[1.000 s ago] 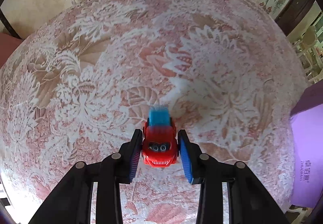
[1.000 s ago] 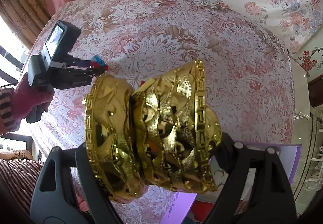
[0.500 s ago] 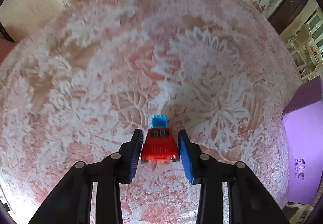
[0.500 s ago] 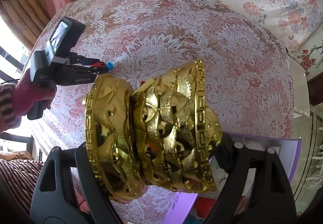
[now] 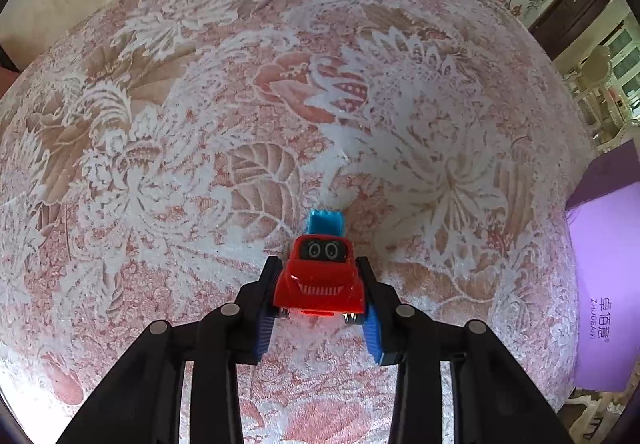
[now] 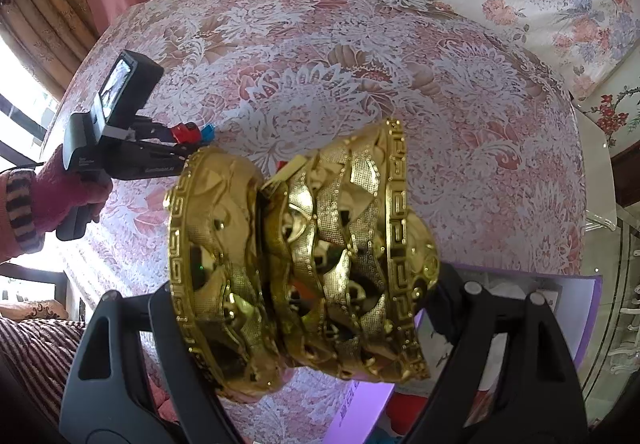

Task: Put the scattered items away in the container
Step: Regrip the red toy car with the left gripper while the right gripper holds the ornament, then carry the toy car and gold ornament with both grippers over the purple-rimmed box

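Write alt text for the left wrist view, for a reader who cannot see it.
The left gripper is shut on a red toy truck with cartoon eyes and a blue bed, held above a pink floral lace tablecloth. At the right edge sits part of a purple box with printed lettering.
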A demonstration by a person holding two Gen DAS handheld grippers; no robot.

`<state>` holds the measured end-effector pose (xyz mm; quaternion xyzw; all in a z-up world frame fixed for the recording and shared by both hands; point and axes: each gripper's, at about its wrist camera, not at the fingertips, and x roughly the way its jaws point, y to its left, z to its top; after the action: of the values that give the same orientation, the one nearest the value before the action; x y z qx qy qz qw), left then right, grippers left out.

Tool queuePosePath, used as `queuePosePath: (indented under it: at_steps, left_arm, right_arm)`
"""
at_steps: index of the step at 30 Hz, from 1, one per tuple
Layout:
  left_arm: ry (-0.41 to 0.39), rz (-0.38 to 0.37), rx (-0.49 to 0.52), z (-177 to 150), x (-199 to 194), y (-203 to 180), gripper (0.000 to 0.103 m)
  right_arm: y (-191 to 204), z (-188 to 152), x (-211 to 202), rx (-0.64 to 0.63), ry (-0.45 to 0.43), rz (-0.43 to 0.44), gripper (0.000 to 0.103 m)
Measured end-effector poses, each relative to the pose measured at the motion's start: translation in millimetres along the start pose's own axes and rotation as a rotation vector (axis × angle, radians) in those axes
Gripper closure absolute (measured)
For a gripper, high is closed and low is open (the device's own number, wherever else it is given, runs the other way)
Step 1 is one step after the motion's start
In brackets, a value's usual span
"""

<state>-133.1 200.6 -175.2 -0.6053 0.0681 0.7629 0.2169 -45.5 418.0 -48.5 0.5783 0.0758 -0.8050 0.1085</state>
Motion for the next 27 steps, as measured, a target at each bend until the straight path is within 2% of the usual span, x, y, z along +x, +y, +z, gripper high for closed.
queuePosePath:
  at_steps: [6,13,17,27]
  left_arm:
    - [-0.032,-0.058,0.002,6,-20,-1,0.067]
    - [-0.025,-0.073,0.021,11,-20,-2,0.067]
    - [-0.025,-0.078,0.026,-1,-17,-2,0.067]
    - [-0.035,-0.098,0.079,14,-33,-18,0.066]
  right_arm:
    - [-1,1,1,0.01,-0.006,0.011,0.019]
    - [1,3,6,0.008,0.002,0.019,0.019]
    - [1,4,6,0.007,0.002,0.02,0.019]
    - [0,6,-3,0.02,-0.005,0.018,0.019]
